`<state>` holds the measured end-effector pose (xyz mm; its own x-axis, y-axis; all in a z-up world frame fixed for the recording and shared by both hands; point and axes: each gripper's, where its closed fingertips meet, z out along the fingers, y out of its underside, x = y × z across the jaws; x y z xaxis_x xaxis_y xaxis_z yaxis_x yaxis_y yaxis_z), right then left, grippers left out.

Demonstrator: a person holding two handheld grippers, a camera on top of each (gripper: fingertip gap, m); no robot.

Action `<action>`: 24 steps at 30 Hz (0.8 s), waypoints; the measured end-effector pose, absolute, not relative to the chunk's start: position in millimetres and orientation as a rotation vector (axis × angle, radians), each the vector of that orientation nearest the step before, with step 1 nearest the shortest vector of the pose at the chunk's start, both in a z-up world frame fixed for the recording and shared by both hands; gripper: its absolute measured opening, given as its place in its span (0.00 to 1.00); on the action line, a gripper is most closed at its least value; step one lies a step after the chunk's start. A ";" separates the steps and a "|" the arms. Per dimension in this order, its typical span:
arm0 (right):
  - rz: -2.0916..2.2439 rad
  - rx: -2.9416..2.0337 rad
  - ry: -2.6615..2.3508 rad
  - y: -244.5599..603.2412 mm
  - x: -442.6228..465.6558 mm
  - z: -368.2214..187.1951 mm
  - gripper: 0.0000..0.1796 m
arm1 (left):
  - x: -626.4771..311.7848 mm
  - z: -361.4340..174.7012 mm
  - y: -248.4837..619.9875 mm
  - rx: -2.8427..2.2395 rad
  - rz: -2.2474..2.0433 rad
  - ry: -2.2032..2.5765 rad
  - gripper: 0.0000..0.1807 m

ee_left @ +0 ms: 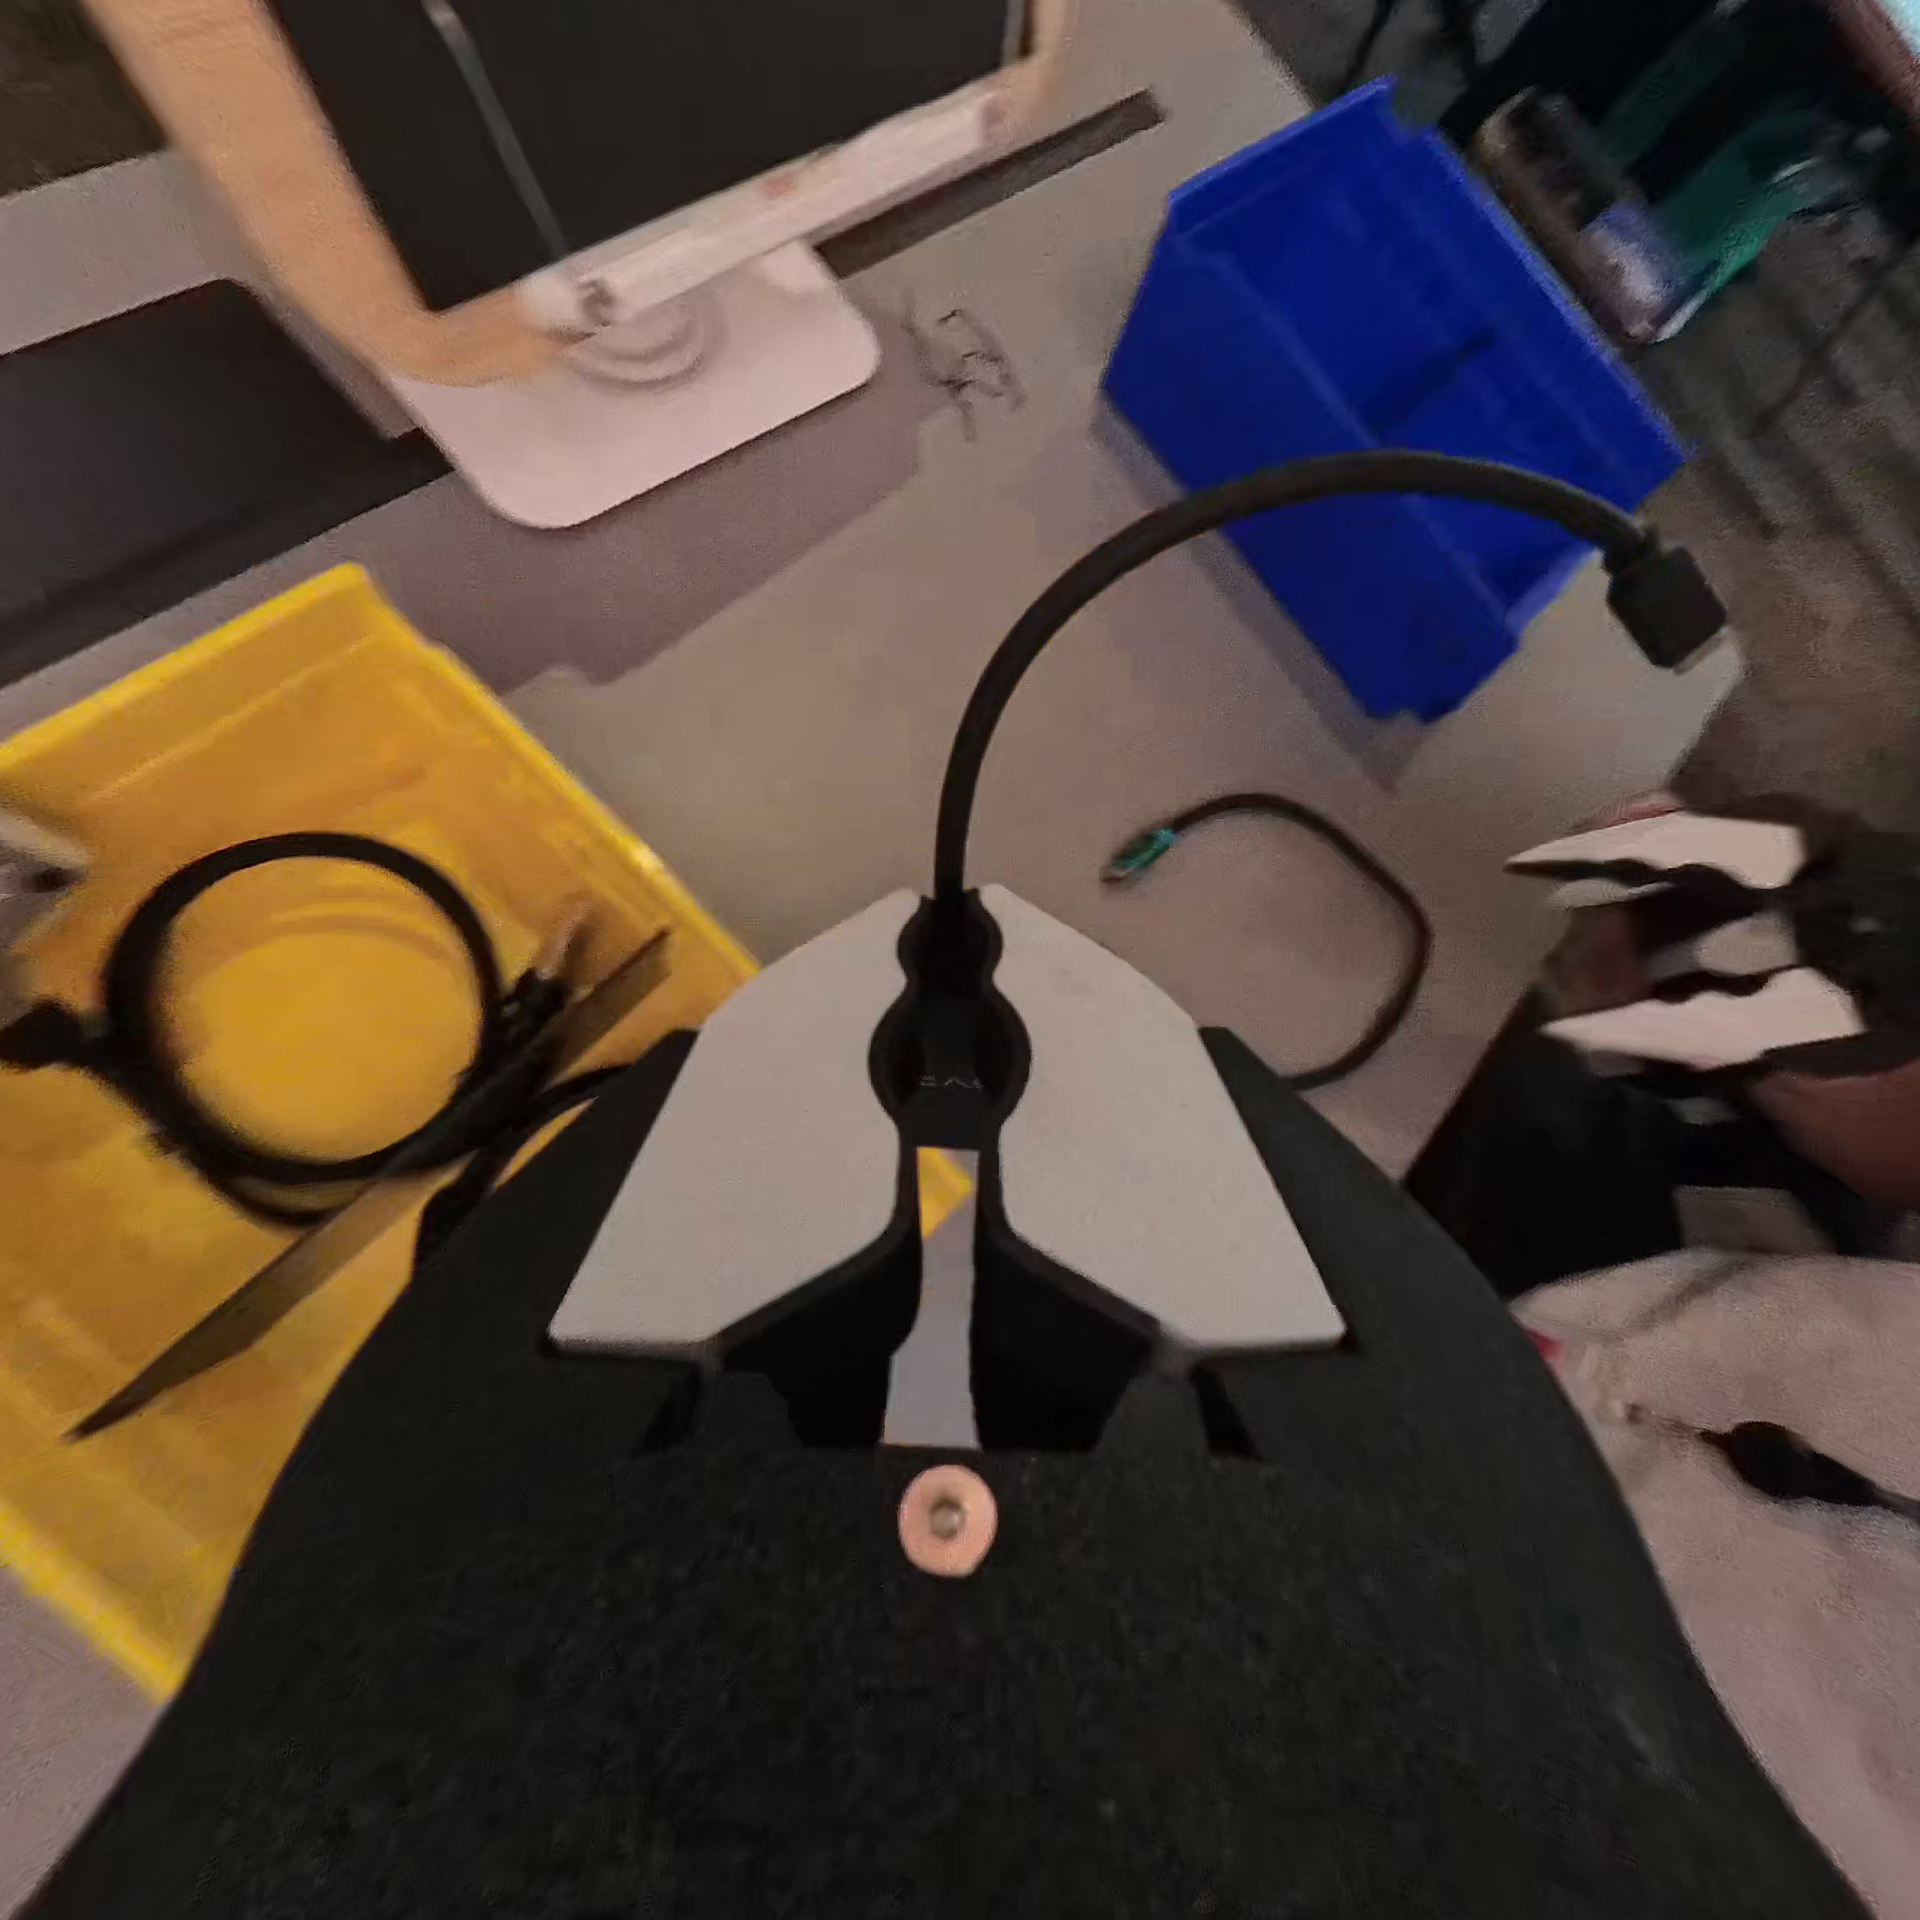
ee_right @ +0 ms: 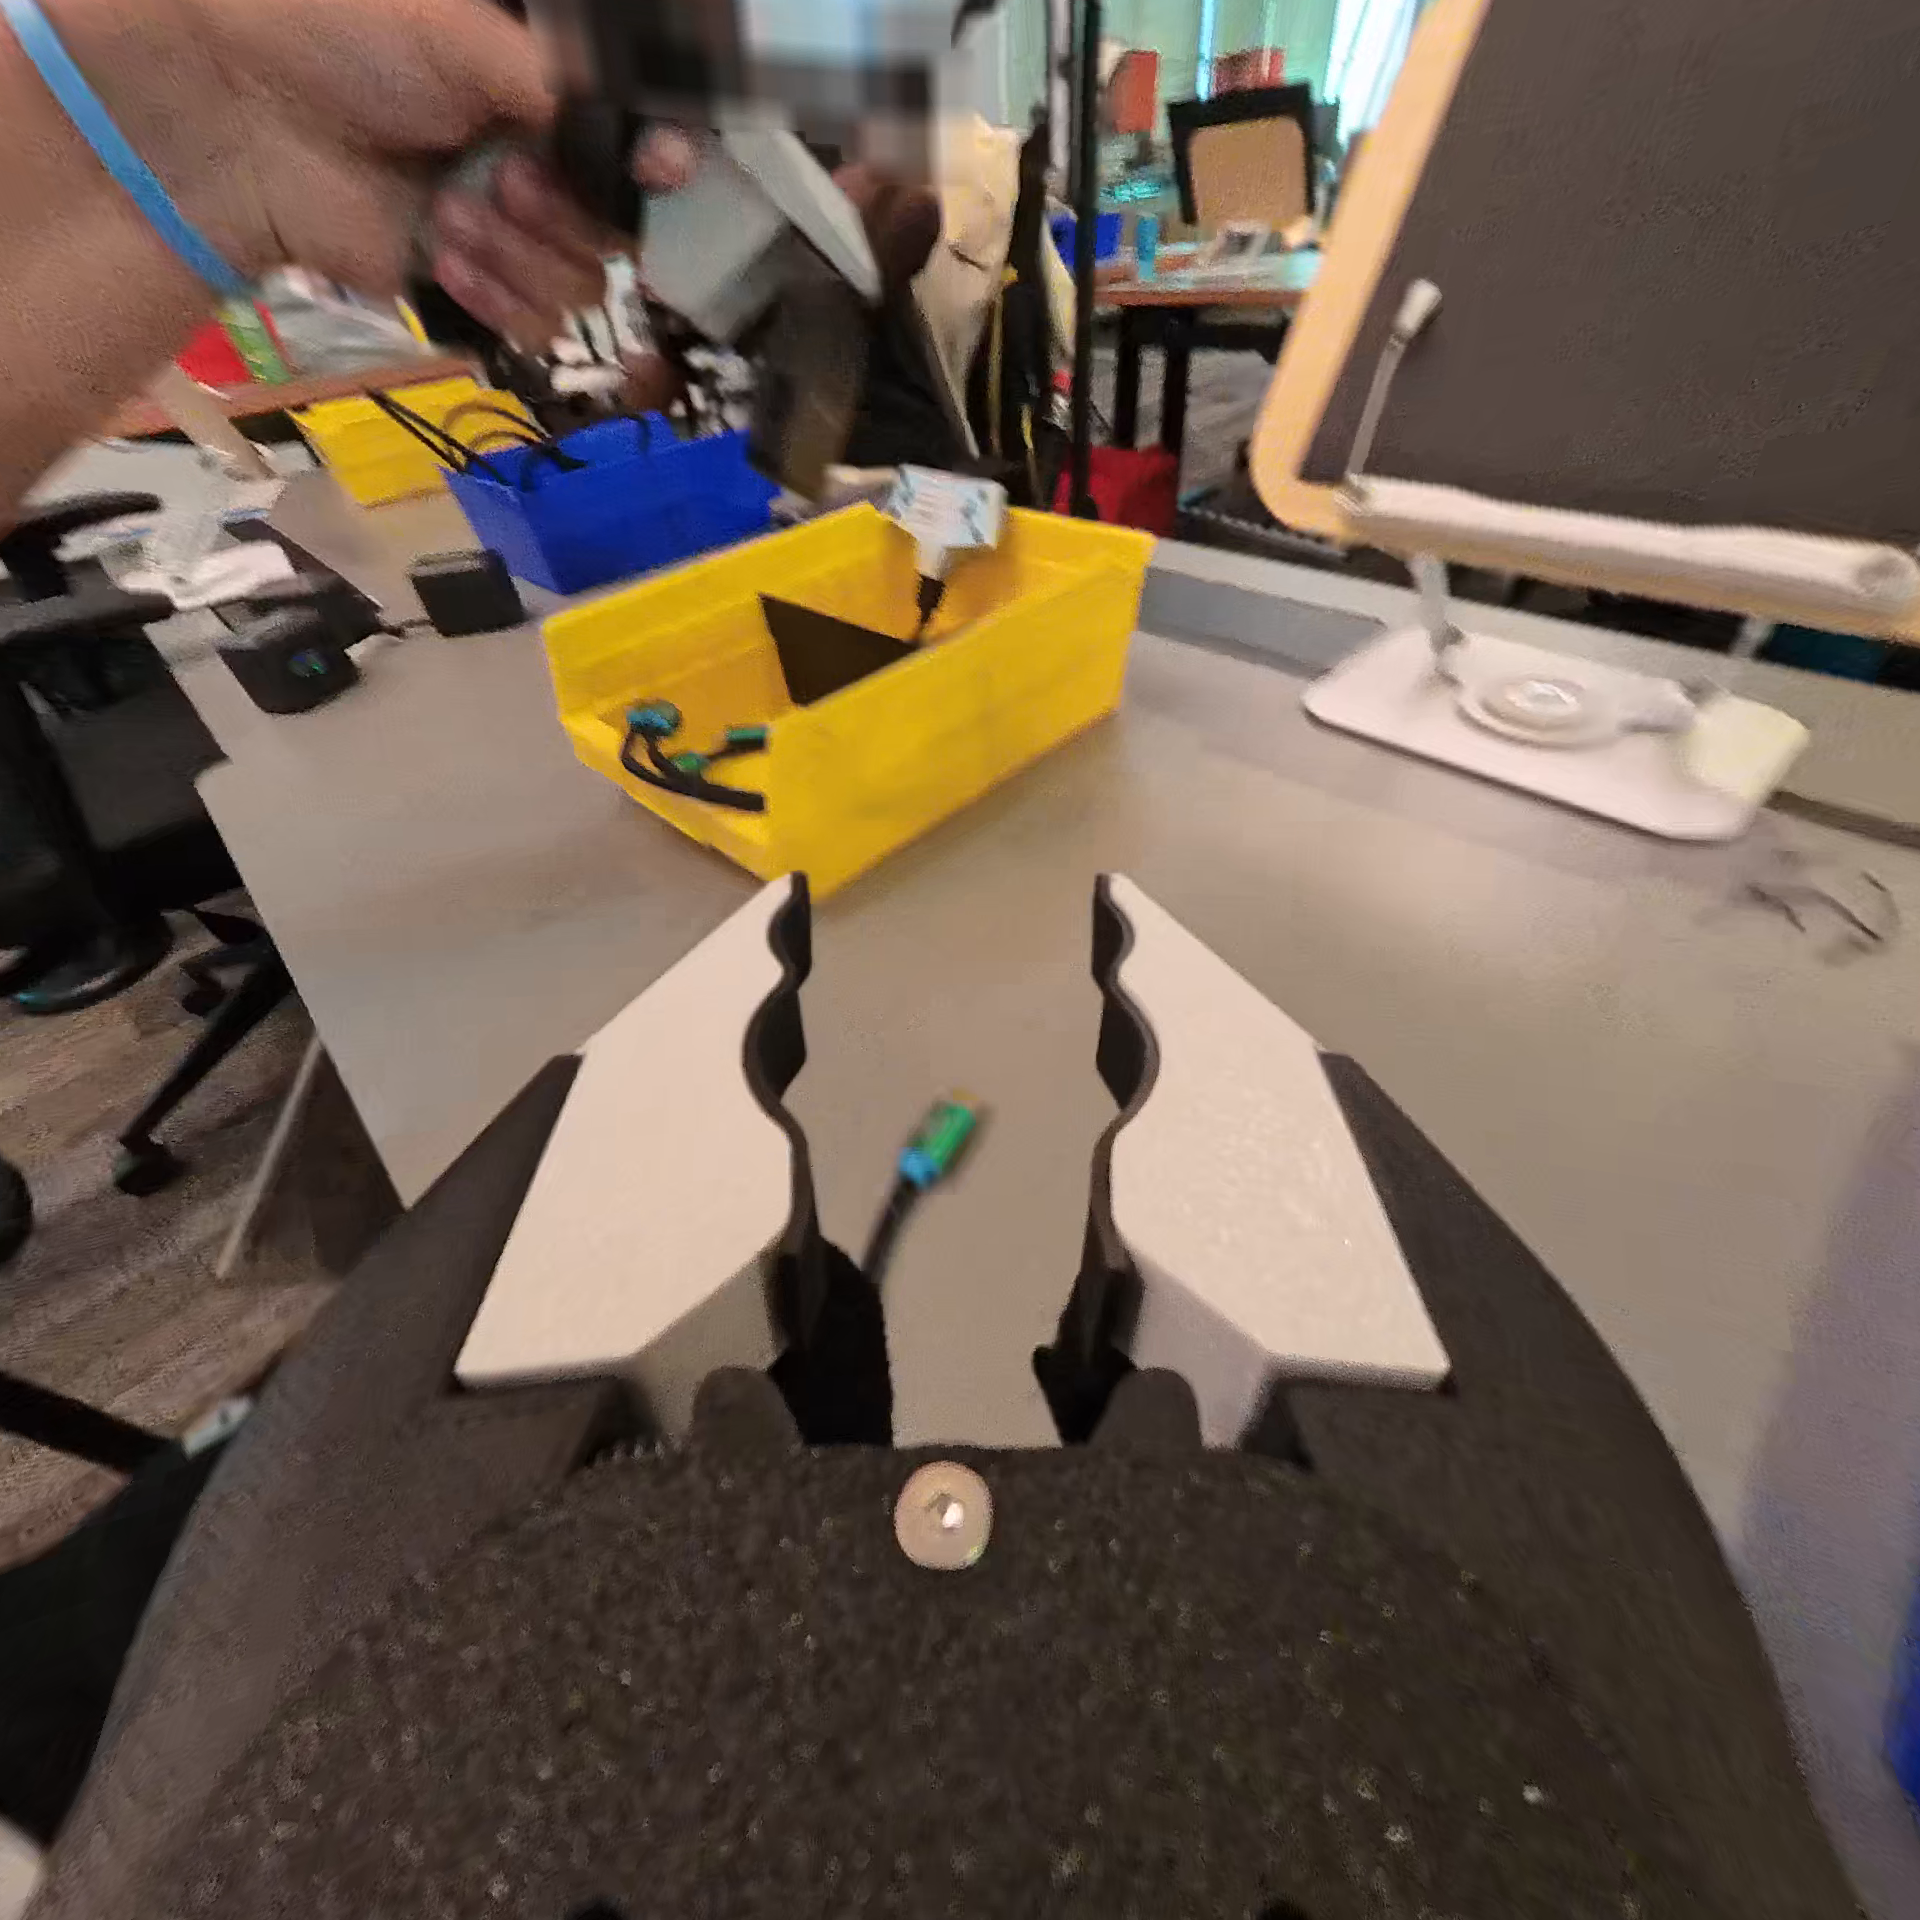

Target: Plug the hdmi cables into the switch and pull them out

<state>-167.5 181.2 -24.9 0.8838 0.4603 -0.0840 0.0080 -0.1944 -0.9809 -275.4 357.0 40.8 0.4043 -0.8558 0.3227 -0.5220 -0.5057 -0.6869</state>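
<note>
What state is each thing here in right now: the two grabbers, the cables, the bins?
Left gripper: shut on black cable.
Black cable: arching upward, plug free.
Right gripper: open, empty.
Green-tipped cable: lying loose on table.
Yellow bin: holds coiled cable.

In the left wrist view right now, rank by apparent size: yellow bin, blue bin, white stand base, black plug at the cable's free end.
1. yellow bin, though it is nearer the camera and cut off by the frame.
2. blue bin.
3. white stand base.
4. black plug, clearly smallest.
</note>
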 end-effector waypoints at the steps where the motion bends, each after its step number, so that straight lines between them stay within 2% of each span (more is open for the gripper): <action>1: 0.441 -1.710 -0.360 191.7 -182.8 -18.7 0.31 | -257.4 45.4 336.4 -2.146 -1.039 1.158 0.02; 4: 0.397 -1.712 -0.335 218.1 -210.3 -16.3 0.34 | -212.9 55.1 281.2 -2.044 -1.318 1.131 0.02; 9: 0.268 -1.571 -0.251 217.4 -204.5 5.2 0.31 | -181.0 48.8 228.4 -1.947 -1.404 1.180 0.03; 10: 0.253 -1.525 -0.243 212.0 -200.5 11.8 0.28 | -178.4 47.4 223.4 -1.943 -1.423 1.177 0.02; 13: 0.175 -1.467 -0.241 200.9 -188.2 16.0 0.10 | -172.6 42.3 217.8 -1.953 -1.481 1.143 0.02; 15: 0.091 -1.461 -0.238 198.7 -178.2 11.8 0.08 | -168.5 38.2 215.0 -1.959 -1.522 1.132 0.02; 24: -0.035 -1.399 -0.552 189.0 -171.9 -6.5 0.07 | -178.1 11.6 210.7 -1.775 -1.481 1.115 0.04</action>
<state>-171.9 189.0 -6.5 0.8736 0.2953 0.3869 0.3423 0.1924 -0.9197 -178.1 210.7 11.6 0.0404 -0.8664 0.4977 -0.2386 -0.4921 -0.8372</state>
